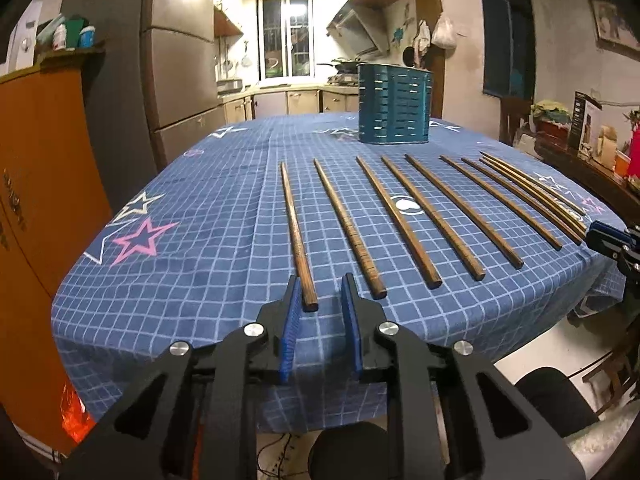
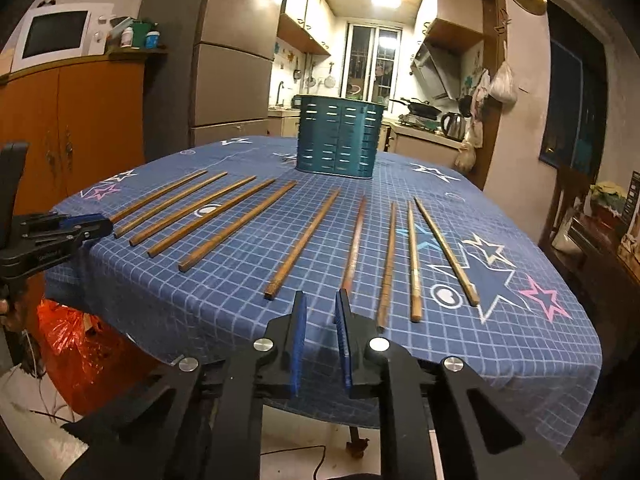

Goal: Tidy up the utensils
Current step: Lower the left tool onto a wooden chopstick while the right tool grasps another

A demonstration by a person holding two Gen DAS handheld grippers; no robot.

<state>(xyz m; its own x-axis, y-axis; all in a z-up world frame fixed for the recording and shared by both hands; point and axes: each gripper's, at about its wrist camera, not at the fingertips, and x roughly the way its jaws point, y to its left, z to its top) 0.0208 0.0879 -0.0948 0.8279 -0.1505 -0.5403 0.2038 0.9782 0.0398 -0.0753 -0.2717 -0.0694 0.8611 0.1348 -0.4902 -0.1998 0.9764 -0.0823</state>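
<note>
Chopsticks (image 1: 298,236) lie fanned in a row on the tablecloth (image 1: 200,216), on my side of the teal holder (image 1: 394,104). My left gripper (image 1: 320,292) and right gripper (image 2: 320,308) hover at the near ends, jaws parted, holding nothing.

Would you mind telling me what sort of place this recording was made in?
Most likely a home dining area opening onto a kitchen: a refrigerator, a microwave on a wooden cabinet, and a range hood above a stove behind the cloth-covered table.

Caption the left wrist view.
Open left gripper nears the leftmost chopstick; teal holder stands behind.
</note>
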